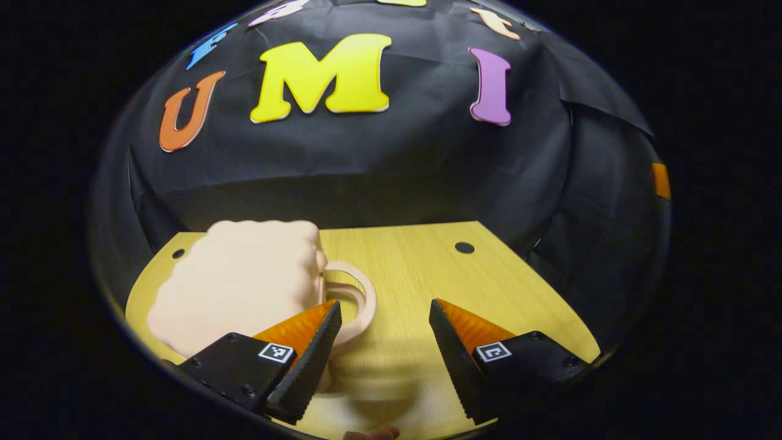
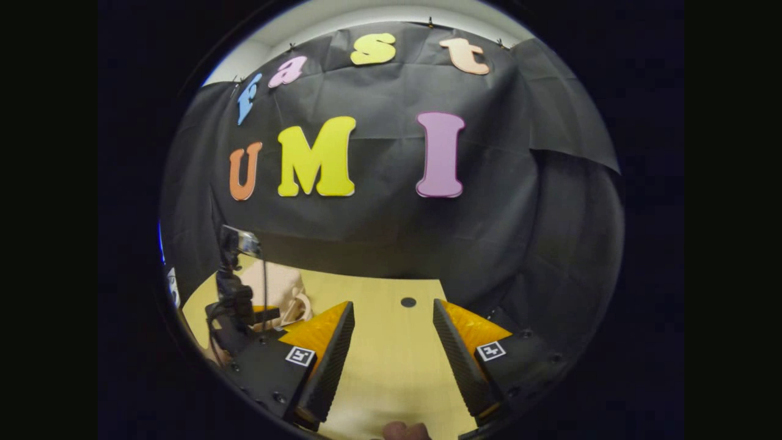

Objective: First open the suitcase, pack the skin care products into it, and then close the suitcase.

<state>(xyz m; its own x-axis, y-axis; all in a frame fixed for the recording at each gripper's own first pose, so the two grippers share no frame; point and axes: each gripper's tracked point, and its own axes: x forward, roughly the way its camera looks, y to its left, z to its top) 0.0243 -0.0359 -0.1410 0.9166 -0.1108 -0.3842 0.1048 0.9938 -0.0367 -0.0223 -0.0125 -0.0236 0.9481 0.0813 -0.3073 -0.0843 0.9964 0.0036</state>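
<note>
Suitcase (image 1: 238,284) lies closed on the wooden table (image 1: 415,263), both grippers (image 1: 385,342) (image 2: 394,348) spread wide, holding nothing.

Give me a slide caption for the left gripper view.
Open left tongs hover over the wooden table, beside a closed pale pink suitcase with a loop handle.

Pretty dim booth overall: black cloth (image 2: 391,232) is draped as the back wall, a light wood table (image 1: 415,263) with dark round holes (image 1: 464,247) is lit warmly, and pale ceiling (image 2: 366,12) is glimpsed above.
</note>
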